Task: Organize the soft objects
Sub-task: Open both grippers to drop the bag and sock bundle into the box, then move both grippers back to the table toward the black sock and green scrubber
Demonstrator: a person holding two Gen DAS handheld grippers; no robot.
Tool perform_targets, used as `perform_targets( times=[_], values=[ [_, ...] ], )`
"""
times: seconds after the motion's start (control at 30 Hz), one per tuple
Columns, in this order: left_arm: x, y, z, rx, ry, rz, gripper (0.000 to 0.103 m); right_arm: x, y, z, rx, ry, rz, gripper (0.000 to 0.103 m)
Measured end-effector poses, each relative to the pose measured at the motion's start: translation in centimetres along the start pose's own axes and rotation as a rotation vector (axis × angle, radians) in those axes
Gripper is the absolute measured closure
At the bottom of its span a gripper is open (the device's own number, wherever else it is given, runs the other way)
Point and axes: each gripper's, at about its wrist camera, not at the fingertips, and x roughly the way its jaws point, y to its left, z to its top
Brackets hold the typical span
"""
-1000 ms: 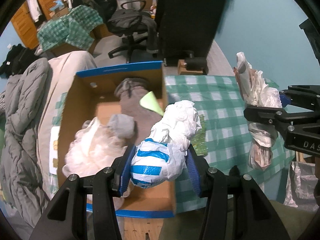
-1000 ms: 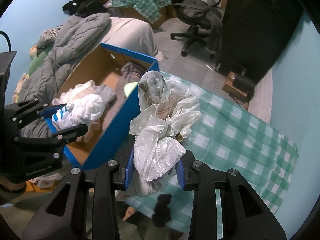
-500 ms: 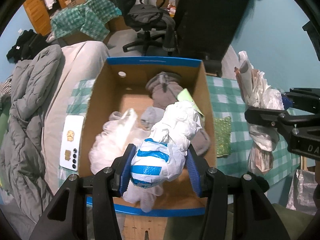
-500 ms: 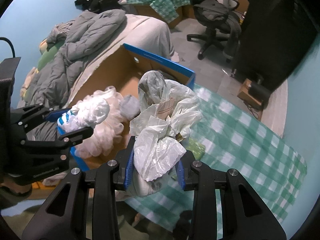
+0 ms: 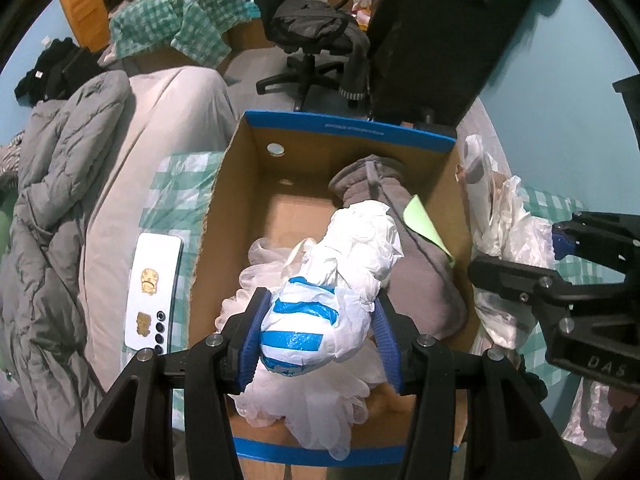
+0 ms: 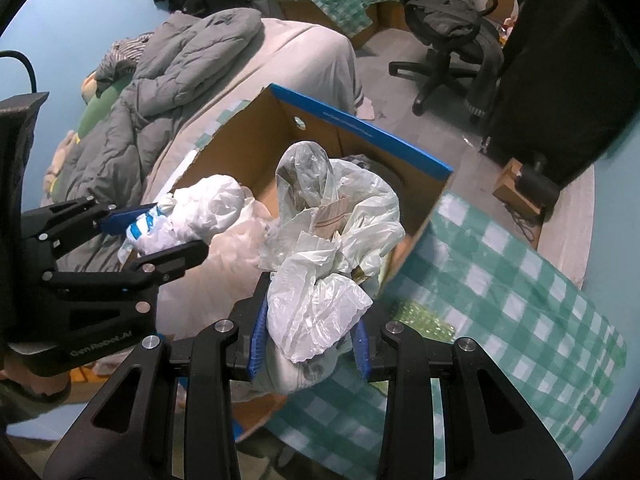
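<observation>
Two grippers, "GenRobot.AI" (image 6: 100, 345), "DAS" (image 5: 604, 364)

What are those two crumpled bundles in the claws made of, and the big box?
White bundle with blue stripes: thin plastic film, crinkled and glossy. Clear bundle: translucent plastic bags, shiny creases. Box: brown corrugated cardboard, matte, with blue rim edges.
</observation>
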Motion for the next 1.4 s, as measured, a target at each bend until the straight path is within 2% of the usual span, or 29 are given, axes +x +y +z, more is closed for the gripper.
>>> perform_targets(
  times=[0.2, 0.27, 0.3, 0.33, 0.5, 0.87, 0.97, 1.4],
  values=[
    [0.9, 0.7, 0.2, -0.011, 0.024, 0.011, 0.045, 0.6, 0.5, 0.5, 0.009, -0.006, 0.003, 0.065],
    [0.8, 0.8, 0.2, -0.010, 0.023, 0.013, 0.034, 0.6, 0.5, 0.6, 0.015, -0.014, -0.003, 0.057],
    [0.6, 0.9, 0.1, -0.009, 0.017, 0.012, 0.031, 0.6, 0.6, 0.6, 0.020, -0.020, -0.007, 0.049],
    [0.5, 0.9, 0.0, -0.008, 0.013, 0.016, 0.028, 0.5, 0.6, 0.7, 0.028, -0.029, -0.011, 0.047],
    [-0.4, 0.6, -0.6, 0.011, -0.003, 0.037, 0.028, -0.3, 0.3, 0.5, 0.067, -0.065, -0.008, 0.046],
    [-2.0, -0.7, -2.3, 0.016, -0.012, 0.012, 0.027, -1.8, -1.0, -1.8, 0.099, -0.069, -0.053, 0.045],
    [-2.4, -1.2, -2.7, 0.018, -0.011, 0.009, 0.027, -2.6, -1.3, -2.4, 0.101, -0.075, -0.073, 0.040],
    [-3.5, -4.4, -4.0, 0.051, -0.008, -0.022, 0.027, -5.8, -2.7, -4.9, 0.115, -0.099, -0.108, 0.036]
  ],
)
